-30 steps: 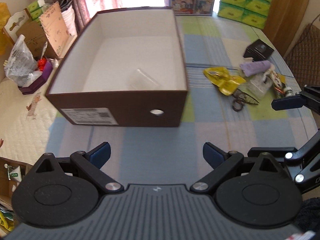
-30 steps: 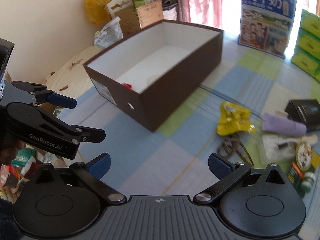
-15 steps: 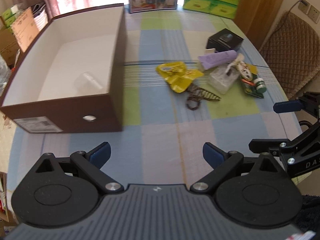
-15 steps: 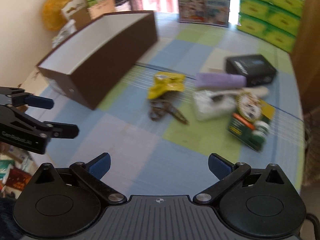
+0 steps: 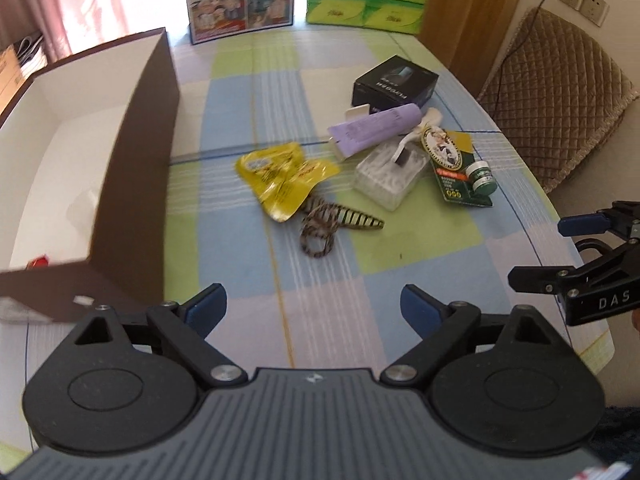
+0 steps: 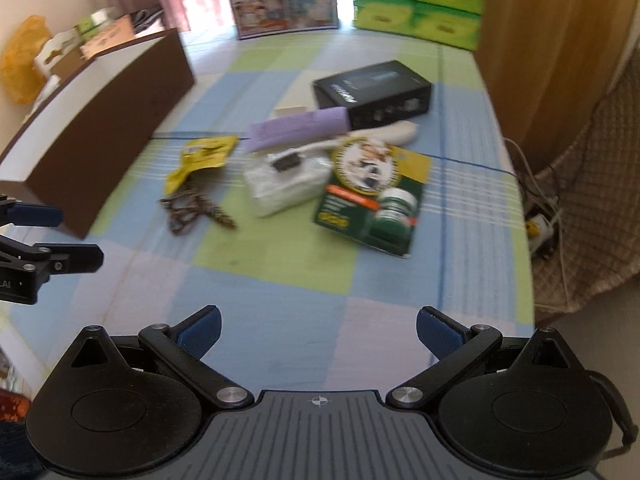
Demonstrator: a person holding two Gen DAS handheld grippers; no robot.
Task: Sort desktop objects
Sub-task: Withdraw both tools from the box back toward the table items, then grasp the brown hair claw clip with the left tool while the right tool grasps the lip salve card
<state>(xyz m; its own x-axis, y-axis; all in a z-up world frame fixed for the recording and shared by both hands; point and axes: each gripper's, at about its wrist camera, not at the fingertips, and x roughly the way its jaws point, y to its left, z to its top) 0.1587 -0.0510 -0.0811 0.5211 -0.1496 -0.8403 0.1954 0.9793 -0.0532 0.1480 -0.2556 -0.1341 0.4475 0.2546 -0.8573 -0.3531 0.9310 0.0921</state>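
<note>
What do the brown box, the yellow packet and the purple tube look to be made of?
Brown box: apparently cardboard, matte brown outside, plain white inside, with thin, straight walls. Yellow packet: likely plastic or foil film, glossy, crinkled and printed. Purple tube: probably soft plastic, smooth pale finish, flattened toward one end; the blur leaves this open.

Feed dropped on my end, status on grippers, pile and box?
Left gripper empty, jaws closing; right gripper open, empty. Clutter pile untouched on the tablecloth, beside the brown box. Path to the pile clear.
</note>
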